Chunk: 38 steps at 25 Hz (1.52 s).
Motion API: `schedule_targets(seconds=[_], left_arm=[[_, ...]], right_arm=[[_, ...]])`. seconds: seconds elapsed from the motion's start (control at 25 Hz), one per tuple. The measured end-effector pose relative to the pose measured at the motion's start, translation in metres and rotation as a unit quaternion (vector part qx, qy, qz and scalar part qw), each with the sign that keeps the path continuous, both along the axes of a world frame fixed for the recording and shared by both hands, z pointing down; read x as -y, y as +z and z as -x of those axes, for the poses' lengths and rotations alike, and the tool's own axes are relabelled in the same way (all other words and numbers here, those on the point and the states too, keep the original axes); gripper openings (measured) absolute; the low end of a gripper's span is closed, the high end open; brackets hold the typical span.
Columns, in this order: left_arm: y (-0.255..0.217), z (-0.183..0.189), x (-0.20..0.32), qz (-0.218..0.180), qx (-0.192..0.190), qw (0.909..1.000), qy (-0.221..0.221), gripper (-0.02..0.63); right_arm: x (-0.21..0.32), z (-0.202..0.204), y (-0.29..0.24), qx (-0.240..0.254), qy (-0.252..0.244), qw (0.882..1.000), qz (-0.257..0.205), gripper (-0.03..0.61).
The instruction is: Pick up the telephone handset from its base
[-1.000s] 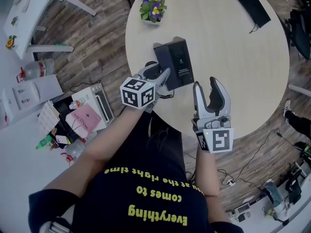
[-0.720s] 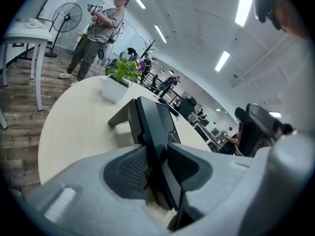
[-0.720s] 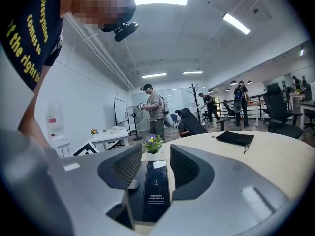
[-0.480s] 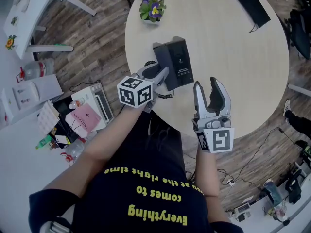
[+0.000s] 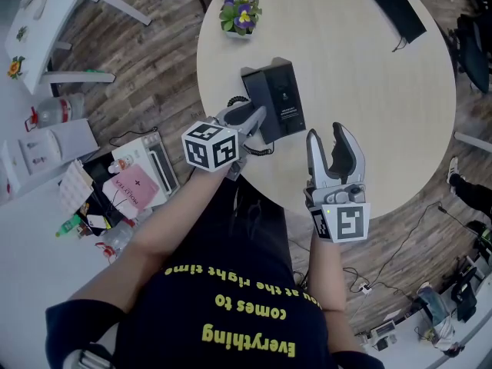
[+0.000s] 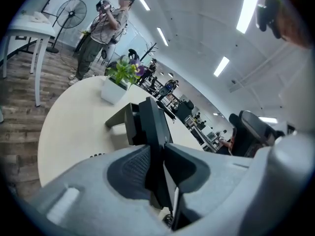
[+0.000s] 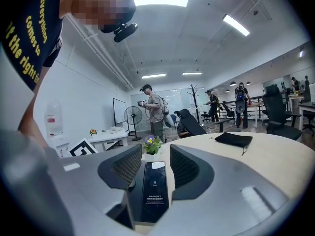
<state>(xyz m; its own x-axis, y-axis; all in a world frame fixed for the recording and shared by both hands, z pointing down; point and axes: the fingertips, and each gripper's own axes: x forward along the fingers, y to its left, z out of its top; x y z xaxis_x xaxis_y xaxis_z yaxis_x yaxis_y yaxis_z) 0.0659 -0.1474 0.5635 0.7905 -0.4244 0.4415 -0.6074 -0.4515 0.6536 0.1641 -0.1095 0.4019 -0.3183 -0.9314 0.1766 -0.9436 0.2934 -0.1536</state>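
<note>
A black telephone base point(image 5: 286, 98) lies on the round pale table point(image 5: 369, 106), with its handset point(image 5: 255, 97) along the left side. My left gripper point(image 5: 247, 120) is at the handset's near end. In the left gripper view the handset point(image 6: 152, 132) fills the gap between the pads, and the jaws have just been closing onto it. My right gripper point(image 5: 324, 133) hovers open over the table to the right, nothing between its fingers. The right gripper view shows the phone point(image 7: 155, 191) lying ahead, beyond the open jaws.
A potted flower point(image 5: 242, 10) stands at the table's far left edge and a black pouch point(image 5: 396, 6) at the far right. The coiled cord point(image 5: 257, 151) hangs by the near edge. Cluttered boxes point(image 5: 131, 179) sit on the floor to the left. People stand in the room point(image 7: 155, 112).
The left gripper's marker cube has rolled and shifted slightly left, and its jaws have narrowed around the handset. The right gripper has stayed where it was.
</note>
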Motion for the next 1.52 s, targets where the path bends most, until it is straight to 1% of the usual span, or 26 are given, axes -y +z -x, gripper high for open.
schedule_targets(seconds=[0.12, 0.24, 0.4, 0.52, 0.92, 1.12, 1.32, 1.52], left_arm=[[-0.011, -0.005, -0.004, -0.022, -0.002, 0.9996, 0.018, 0.085], [-0.015, -0.011, -0.005, -0.022, -0.005, 0.9994, 0.025, 0.075], [-0.017, -0.016, -0.008, -0.025, -0.004, 0.999, 0.036, 0.072], [-0.02, -0.016, -0.01, -0.028, -0.004, 0.9988, 0.04, 0.072], [-0.032, -0.006, -0.009, -0.045, -0.011, 0.998, 0.043, 0.071], [-0.044, 0.001, -0.008, -0.057, -0.019, 0.9972, 0.044, 0.071], [-0.063, 0.006, -0.004, -0.081, -0.028, 0.9956, 0.036, 0.071], [-0.084, 0.01, -0.003, -0.111, -0.03, 0.9925, 0.044, 0.071]], right_arm=[[0.0, -0.003, 0.002, -0.006, 0.002, 1.0, 0.004, 0.192], [0.002, -0.002, -0.001, 0.002, 0.001, 1.0, -0.001, 0.192], [0.0, 0.0, -0.002, -0.003, -0.001, 1.0, -0.003, 0.192], [0.001, 0.001, -0.01, 0.011, -0.003, 1.0, -0.014, 0.192], [0.0, -0.001, -0.013, 0.012, -0.004, 1.0, -0.019, 0.192], [-0.004, -0.007, -0.007, -0.013, -0.001, 1.0, -0.008, 0.192], [-0.003, -0.008, -0.012, -0.013, 0.0, 1.0, -0.014, 0.192], [-0.002, -0.007, -0.018, -0.013, -0.002, 1.0, -0.022, 0.192]])
